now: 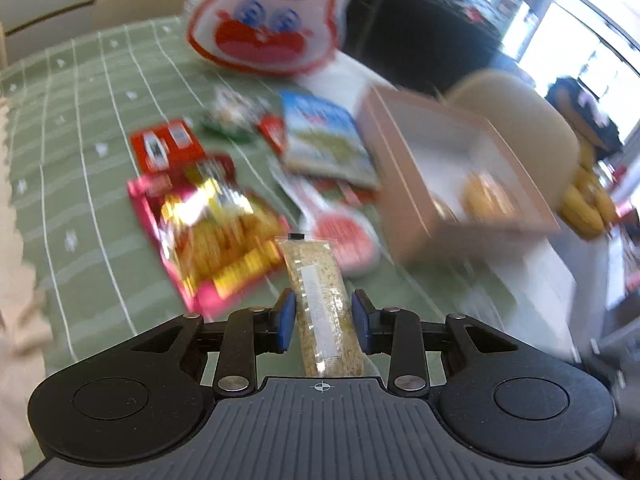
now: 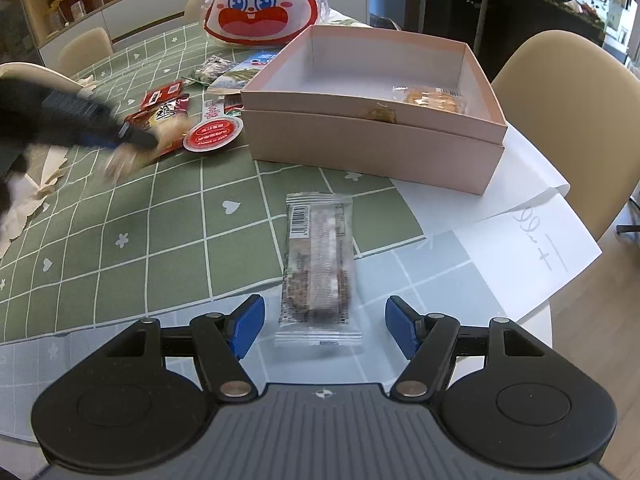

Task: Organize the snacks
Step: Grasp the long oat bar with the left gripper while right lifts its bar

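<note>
My left gripper (image 1: 323, 316) is shut on a long clear packet of pale grain bar (image 1: 322, 304) and holds it above the green checked tablecloth (image 1: 80, 184). It shows blurred at the left of the right wrist view (image 2: 132, 140). My right gripper (image 2: 325, 326) is open, its blue pads on either side of a dark snack bar in a clear wrapper (image 2: 318, 268) that lies on the table. The pink open box (image 2: 372, 120) stands beyond and holds one wrapped biscuit (image 2: 434, 100); it also shows in the left wrist view (image 1: 452, 184).
Loose snack packets (image 1: 216, 236) lie on the cloth left of the box, with a round red-labelled packet (image 2: 214, 134). A white and red rabbit bag (image 2: 260, 4) stands at the back. White paper (image 2: 532, 240) lies under the box. Beige chairs (image 2: 576, 120) ring the table.
</note>
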